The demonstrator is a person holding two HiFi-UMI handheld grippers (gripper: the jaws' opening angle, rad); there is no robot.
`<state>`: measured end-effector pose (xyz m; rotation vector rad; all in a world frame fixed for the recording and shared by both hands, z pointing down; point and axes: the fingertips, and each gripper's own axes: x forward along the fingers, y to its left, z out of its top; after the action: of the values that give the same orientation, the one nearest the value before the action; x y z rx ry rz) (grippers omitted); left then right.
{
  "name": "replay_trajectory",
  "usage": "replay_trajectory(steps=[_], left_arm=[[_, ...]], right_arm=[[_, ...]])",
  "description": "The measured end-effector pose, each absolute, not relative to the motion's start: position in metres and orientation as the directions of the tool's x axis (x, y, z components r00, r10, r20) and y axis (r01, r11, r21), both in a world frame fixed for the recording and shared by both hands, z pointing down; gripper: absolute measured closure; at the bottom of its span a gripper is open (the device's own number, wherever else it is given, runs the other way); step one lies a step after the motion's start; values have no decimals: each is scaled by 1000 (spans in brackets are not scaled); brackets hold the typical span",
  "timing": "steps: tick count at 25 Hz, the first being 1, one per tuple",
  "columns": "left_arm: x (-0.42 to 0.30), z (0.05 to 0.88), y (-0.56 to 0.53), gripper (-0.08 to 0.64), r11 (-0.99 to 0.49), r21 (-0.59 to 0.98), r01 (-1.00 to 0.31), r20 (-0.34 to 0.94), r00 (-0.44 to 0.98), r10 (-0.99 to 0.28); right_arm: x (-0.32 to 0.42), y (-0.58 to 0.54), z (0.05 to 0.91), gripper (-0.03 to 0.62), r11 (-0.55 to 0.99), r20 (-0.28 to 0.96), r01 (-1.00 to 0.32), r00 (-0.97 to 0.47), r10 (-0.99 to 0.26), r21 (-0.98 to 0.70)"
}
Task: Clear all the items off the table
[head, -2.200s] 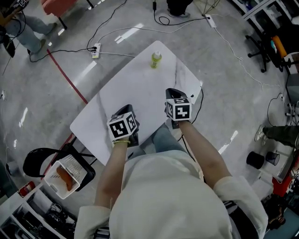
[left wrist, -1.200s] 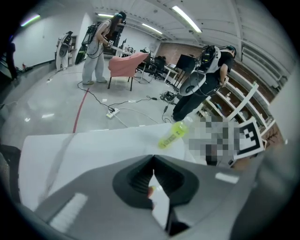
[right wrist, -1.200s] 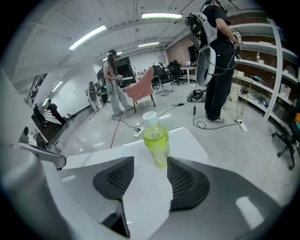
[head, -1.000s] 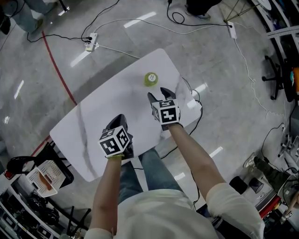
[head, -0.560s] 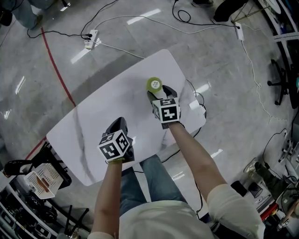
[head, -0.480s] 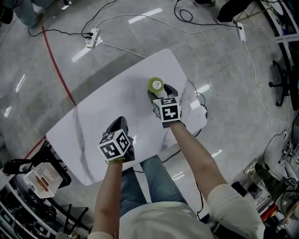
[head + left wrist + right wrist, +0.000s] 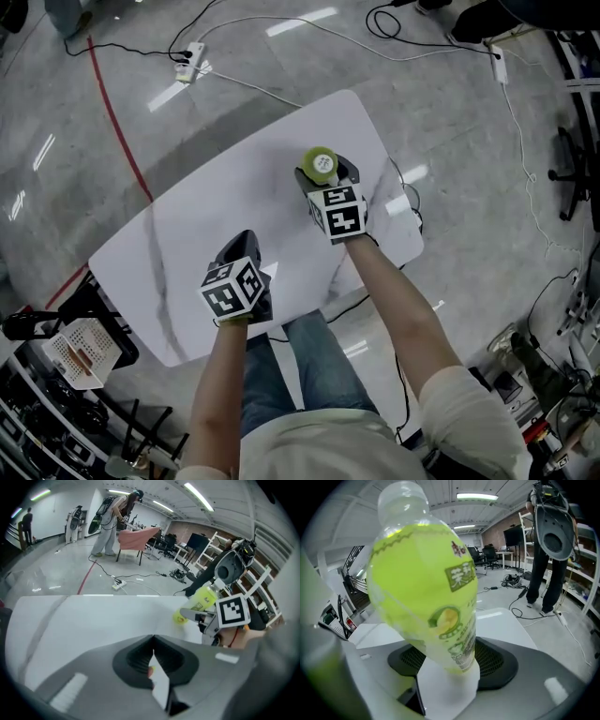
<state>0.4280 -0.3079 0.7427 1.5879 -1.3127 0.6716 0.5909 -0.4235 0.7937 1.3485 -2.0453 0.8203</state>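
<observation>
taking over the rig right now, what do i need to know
Left tool: shut, empty, above the table's near edge.
Right tool: open, its jaws have just been opening, with the green bottle between them, not gripped.
Things: the bottle stands on the white table, the only item seen there.
Done: right tool lined up on the bottle.
Left: close on it and take it off the table.

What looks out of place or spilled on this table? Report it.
Nothing stands out. The green bottle stands on the white table, no spill around it, between the jaws of the right gripper, which have just been opening.
</observation>
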Motion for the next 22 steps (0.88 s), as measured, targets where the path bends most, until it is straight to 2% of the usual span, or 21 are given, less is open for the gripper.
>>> replay_trajectory(steps=[10,22], left_arm=[[424,748,-281,552,13,302,-953,878,272,-393],[409,710,-278,552,18,311,-950,859,273,-433]], right_arm=[[589,-419,793,312,370,745,-920,-334,-578,-125],[571,-388,747,319,397,742,-912,-335,-581,-101]])
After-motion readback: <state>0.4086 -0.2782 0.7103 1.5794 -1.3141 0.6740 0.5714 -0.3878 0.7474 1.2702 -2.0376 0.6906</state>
